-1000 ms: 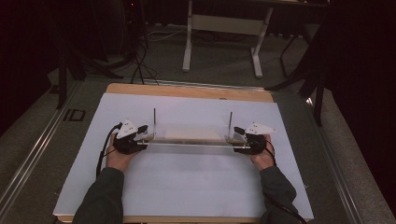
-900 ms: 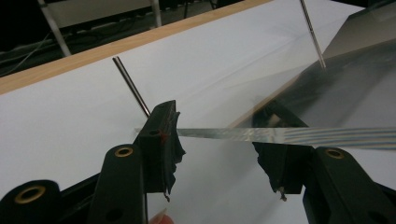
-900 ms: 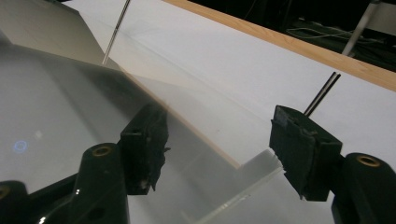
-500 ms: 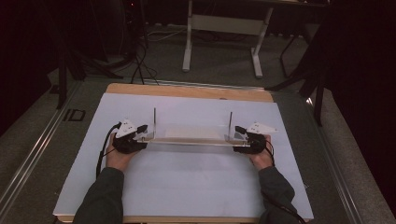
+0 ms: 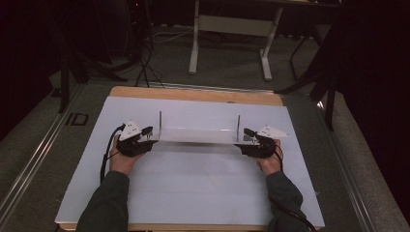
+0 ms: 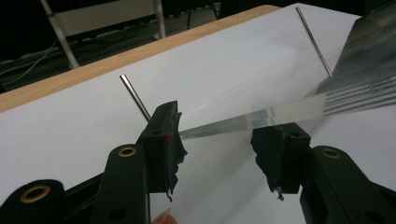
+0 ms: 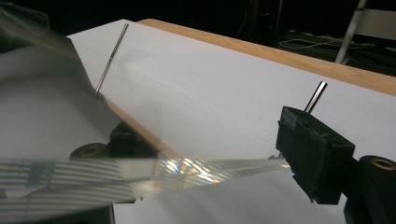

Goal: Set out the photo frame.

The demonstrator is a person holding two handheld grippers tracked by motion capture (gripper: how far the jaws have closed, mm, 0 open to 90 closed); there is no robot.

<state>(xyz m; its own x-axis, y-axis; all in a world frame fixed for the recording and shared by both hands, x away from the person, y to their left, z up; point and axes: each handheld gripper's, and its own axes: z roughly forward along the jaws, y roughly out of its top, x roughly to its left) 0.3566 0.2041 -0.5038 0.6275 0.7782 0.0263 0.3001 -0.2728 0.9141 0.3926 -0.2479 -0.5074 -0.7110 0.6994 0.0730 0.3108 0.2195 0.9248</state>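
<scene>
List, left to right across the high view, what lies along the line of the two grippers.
Left gripper → left pin → clear plate → right pin → right gripper.

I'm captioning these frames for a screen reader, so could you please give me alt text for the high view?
A person's two hands each hold a gripper at either end of a clear plate with two upright metal pins, on a white table. The left gripper and right gripper face each other across the plate. Behind the table are a dark floor and a desk frame.
</scene>
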